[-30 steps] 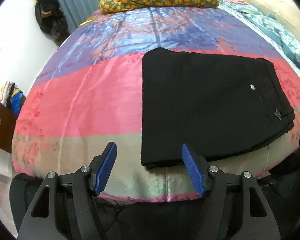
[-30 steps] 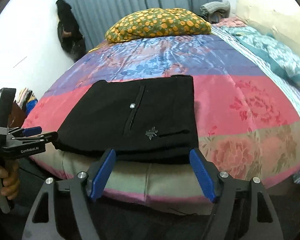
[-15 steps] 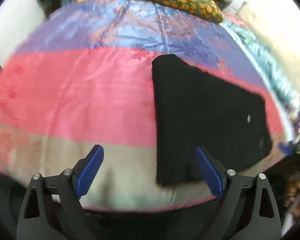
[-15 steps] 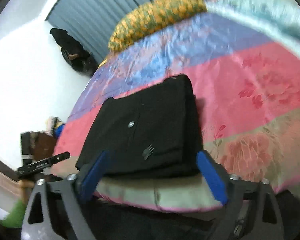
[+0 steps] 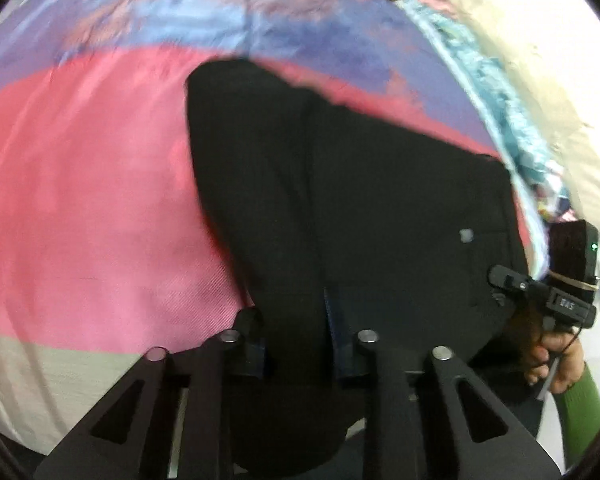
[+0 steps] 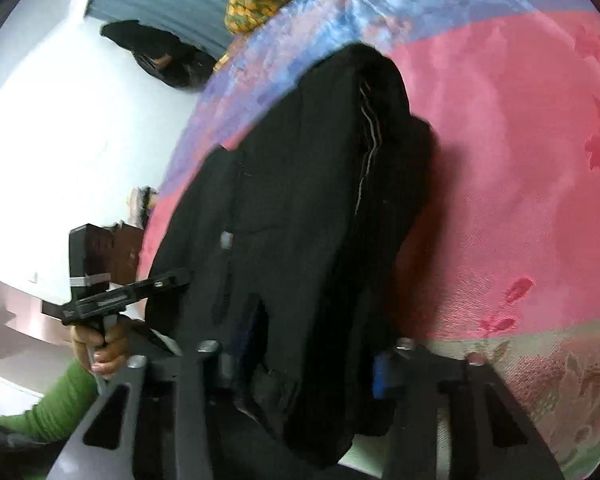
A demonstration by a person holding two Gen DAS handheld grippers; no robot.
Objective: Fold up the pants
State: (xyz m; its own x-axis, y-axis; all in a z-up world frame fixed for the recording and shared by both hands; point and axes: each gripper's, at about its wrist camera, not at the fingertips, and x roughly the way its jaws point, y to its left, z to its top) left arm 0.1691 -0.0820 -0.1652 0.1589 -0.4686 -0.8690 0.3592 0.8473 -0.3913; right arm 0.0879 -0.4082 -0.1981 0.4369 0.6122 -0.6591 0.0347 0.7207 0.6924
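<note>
Black pants (image 5: 372, 184) lie folded on the striped bedspread (image 5: 92, 200), near edge bunched up. Left gripper (image 5: 296, 344) closing on the near-left edge, right gripper (image 6: 312, 364) closing on the thick near-right edge, cloth between both. Best to catch all layers evenly before lifting. Lettering on gripper bodies too blurred to read.

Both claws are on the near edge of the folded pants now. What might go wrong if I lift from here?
1. The left claw is closing on a raised bunch of the pants; it may hold only the top layers, so the fold could open.
2. The right claw is closing on a thick stack; layers show at the edge, and the lower ones may slip out.
3. The pants lie at the edge of the bedspread; a loose grip could drop them off it.
</note>
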